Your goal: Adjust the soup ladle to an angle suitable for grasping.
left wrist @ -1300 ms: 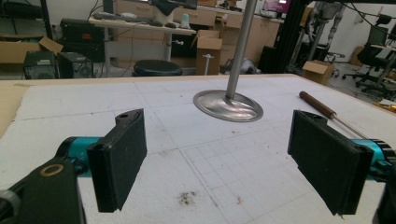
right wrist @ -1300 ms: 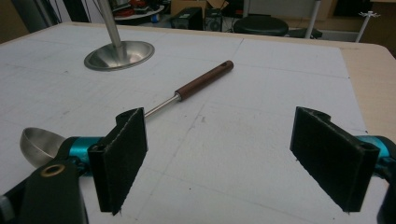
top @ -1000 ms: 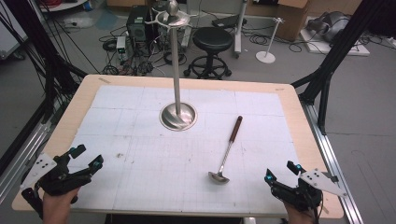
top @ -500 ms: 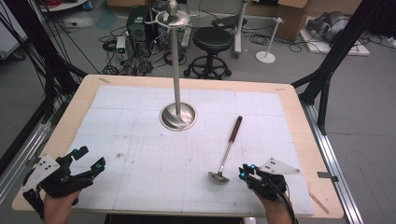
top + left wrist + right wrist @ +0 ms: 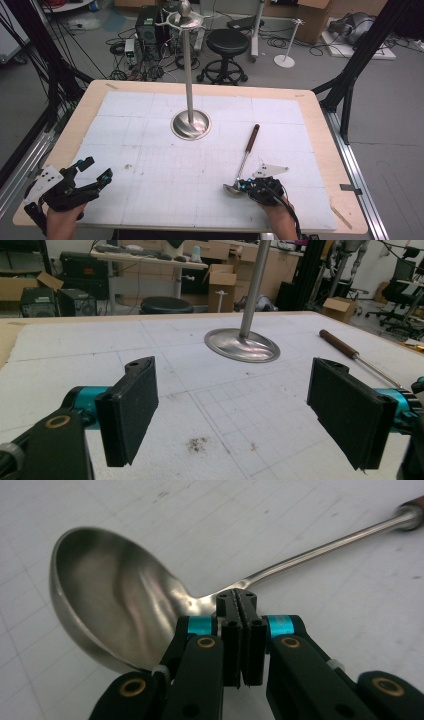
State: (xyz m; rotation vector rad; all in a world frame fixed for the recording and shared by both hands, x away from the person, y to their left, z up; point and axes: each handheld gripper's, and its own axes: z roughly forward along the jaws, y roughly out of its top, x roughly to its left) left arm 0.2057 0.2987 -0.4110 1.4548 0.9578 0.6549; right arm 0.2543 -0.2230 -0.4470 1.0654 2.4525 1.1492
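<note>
The ladle (image 5: 243, 162) is laid flat on the white-covered bench (image 5: 150, 150), right of the steel stand (image 5: 190, 122), its bowl toward the person; the right tool (image 5: 243, 186) is seen with jaws pressed together at the neck beside the bowl (image 5: 115, 610); the left tool (image 5: 90, 172) is held spread at the near left corner, well apart from the ladle.

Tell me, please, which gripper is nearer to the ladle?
Right. The right gripper sits at the ladle, jaws closed by its bowl's neck; the left gripper hovers open, far across the table.
</note>
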